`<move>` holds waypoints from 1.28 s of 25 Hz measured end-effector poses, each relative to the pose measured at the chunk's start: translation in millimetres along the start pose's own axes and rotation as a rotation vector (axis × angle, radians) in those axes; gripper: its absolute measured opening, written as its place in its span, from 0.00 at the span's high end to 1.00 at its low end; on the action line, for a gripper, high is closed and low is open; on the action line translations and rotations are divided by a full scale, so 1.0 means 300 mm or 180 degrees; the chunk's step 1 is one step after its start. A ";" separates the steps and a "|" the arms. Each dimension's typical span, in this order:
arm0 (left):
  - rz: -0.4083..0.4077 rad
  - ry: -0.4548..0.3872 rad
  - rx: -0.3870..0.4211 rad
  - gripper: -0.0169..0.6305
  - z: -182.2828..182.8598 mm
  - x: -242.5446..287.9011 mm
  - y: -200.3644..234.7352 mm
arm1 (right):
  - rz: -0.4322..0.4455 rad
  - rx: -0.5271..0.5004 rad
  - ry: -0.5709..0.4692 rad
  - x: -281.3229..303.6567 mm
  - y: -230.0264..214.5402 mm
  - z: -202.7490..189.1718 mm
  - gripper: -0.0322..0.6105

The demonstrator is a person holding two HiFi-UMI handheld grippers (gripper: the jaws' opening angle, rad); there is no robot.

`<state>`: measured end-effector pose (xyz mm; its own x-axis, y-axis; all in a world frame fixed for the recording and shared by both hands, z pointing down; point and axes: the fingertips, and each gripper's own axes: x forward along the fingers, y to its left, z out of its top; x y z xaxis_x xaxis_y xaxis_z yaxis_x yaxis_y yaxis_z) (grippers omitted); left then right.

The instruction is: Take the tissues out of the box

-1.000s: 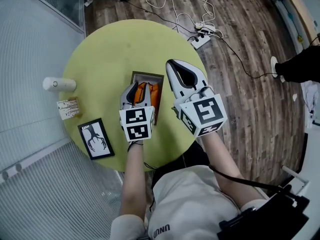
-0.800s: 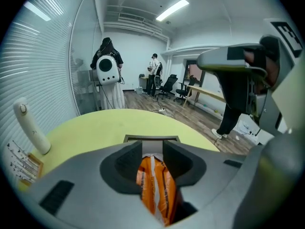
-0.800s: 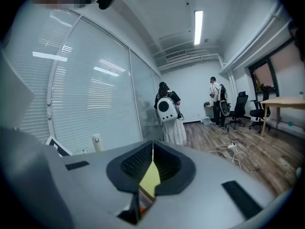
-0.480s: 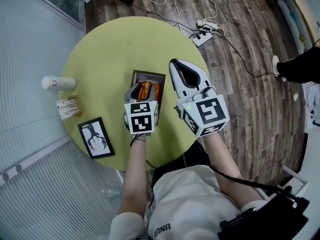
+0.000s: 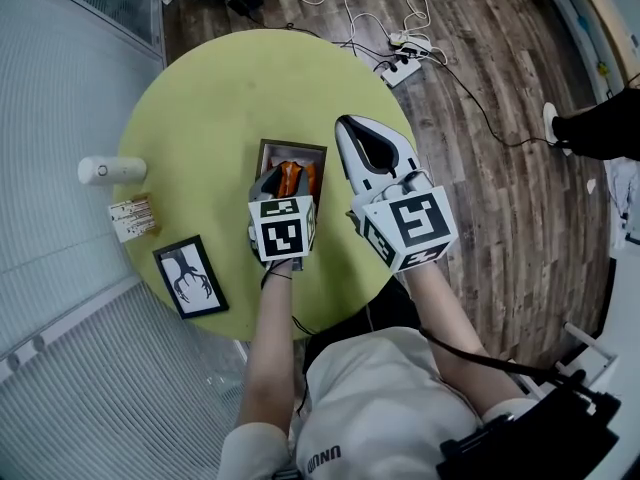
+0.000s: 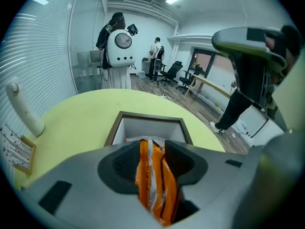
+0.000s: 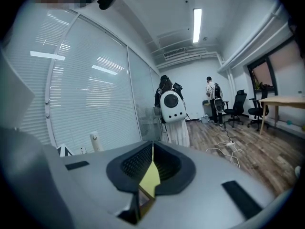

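Note:
A dark-rimmed open box [image 5: 268, 158] with pale inner walls [image 6: 150, 128] sits near the middle of the round yellow-green table [image 5: 210, 98]. My left gripper [image 5: 287, 174] hangs over the box's near end. Its jaws are shut on an orange tissue pack [image 6: 152, 180], which stands upright between the pads [image 6: 119, 163] and fills the gap. From the head view the pack [image 5: 290, 180] shows just past the gripper's marker cube. My right gripper [image 5: 348, 130] hovers beside the box's right side. Its jaws [image 7: 151, 151] are shut with nothing in them.
On the table's left lie a white cylinder [image 5: 103, 171], a small printed pack [image 5: 133, 218] and a black framed picture [image 5: 190, 276]. Cables and a power strip [image 5: 405, 68] lie on the wood floor beyond. People stand far off across the room [image 6: 116, 51].
My left gripper has shifted slightly right over the box's near end, and less of the orange packs shows in the box. The right gripper has hardly moved.

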<state>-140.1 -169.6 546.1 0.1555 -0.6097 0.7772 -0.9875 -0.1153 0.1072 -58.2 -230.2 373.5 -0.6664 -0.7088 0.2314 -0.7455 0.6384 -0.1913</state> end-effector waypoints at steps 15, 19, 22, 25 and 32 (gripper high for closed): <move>0.0069 0.0249 -0.0048 0.73 -0.054 0.045 0.008 | -0.0050 0.0011 0.0039 -0.008 -0.014 -0.021 0.92; 0.0061 0.0266 -0.0055 0.74 -0.056 0.045 0.005 | -0.0059 0.0017 0.0060 -0.011 -0.015 -0.028 0.92; 0.0065 0.0280 -0.0050 0.76 -0.057 0.044 0.004 | -0.0071 0.0023 0.0064 -0.013 -0.020 -0.029 0.92; 0.0072 0.0284 -0.0027 0.78 -0.060 0.048 0.007 | -0.0085 0.0026 0.0070 -0.012 -0.024 -0.030 0.92; 0.0116 0.0288 -0.0022 0.86 -0.061 0.045 0.015 | -0.0093 0.0023 0.0065 -0.015 -0.024 -0.029 0.92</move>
<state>-142.8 -163.8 568.4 0.1170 -0.5402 0.8334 -0.9927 -0.0887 0.0818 -49.7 -229.2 382.2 -0.6441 -0.7208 0.2563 -0.7647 0.6153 -0.1912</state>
